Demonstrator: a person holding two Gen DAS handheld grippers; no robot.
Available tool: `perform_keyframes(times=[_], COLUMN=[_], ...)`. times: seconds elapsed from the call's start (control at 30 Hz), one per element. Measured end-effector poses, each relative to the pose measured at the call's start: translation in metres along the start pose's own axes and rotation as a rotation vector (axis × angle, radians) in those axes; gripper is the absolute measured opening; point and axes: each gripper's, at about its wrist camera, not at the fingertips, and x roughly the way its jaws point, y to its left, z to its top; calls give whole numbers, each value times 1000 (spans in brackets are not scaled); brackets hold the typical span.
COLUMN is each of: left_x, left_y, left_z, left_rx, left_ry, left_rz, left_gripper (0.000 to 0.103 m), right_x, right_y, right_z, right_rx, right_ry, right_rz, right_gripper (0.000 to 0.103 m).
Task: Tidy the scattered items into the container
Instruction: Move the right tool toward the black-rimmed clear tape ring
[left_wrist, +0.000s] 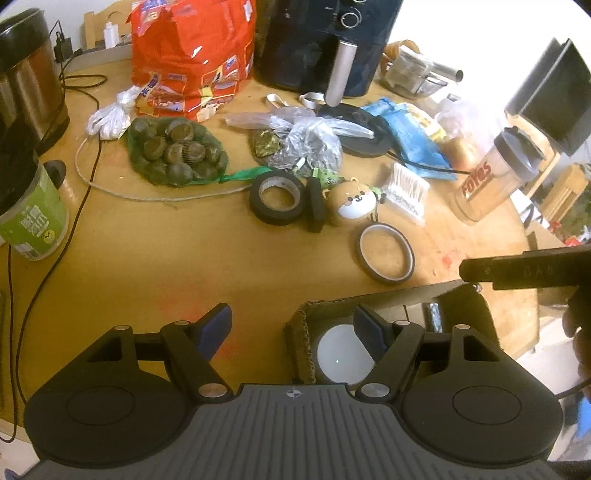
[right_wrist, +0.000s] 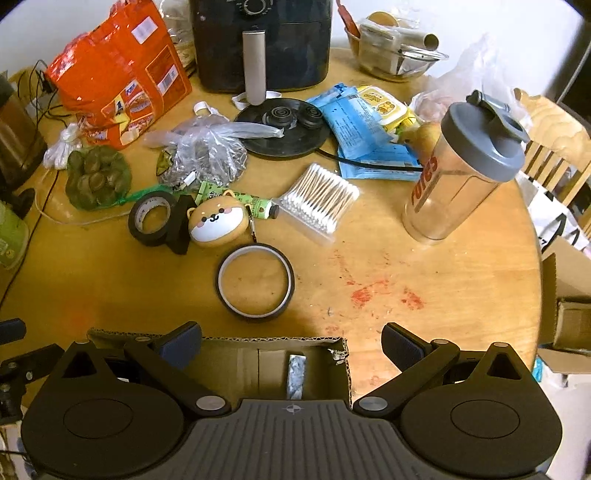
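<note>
At the near edge of the round wooden table (right_wrist: 424, 258) sits the cardboard box (right_wrist: 273, 341), flaps up and open at the top. Inside it I can make out a white round object (left_wrist: 338, 352) and a small silvery, foil-looking piece (right_wrist: 296, 373); what else lies in there is hidden by the grippers. So a little has gone in, by my reckoning, and most of the job is left.

Just beyond the box lies a thin tape ring (right_wrist: 255, 280), flat on the wood and closest of all, the likeliest next pick I'd say. Behind it the dog-faced case (right_wrist: 216, 223) leans against an upright black roll (right_wrist: 181, 229), which touches a flat roll of black tape (right_wrist: 151, 219). A pack of cotton swabs (right_wrist: 319, 199) lies to the right of those, with a small green tube (right_wrist: 258, 206) between it and the case. None of these has been gathered.

The left gripper (left_wrist: 291, 326) hangs over the box's left wall, jaws spread with nothing between them. The right gripper (right_wrist: 291, 343) straddles the box's right corner, jaws likewise wide apart and empty.

Farther back stand a shaker bottle (right_wrist: 461, 173), blue packets (right_wrist: 365, 136), a crumpled plastic bag (right_wrist: 207, 151), a net of dark round things (right_wrist: 98, 177), an orange bag (right_wrist: 122, 74) and the air fryer (right_wrist: 258, 44).
</note>
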Motion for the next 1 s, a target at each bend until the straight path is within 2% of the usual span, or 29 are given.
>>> perform_keyframes(times=[0.43, 0.63, 1.0], left_x=[-1, -1, 5], left_y=[2, 0, -2], left_z=[-4, -7, -7], left_rx=[-11, -20, -51], left_ry=[-6, 8, 31], left_rz=[-11, -3, 8], left_gripper=[72, 72, 73], right_x=[20, 38, 83], right_y=[5, 0, 0], right_z=[14, 24, 44], right_rx=[-72, -92, -97], right_ry=[14, 33, 142], right_rz=[-21, 30, 144], right_gripper=[103, 103, 103])
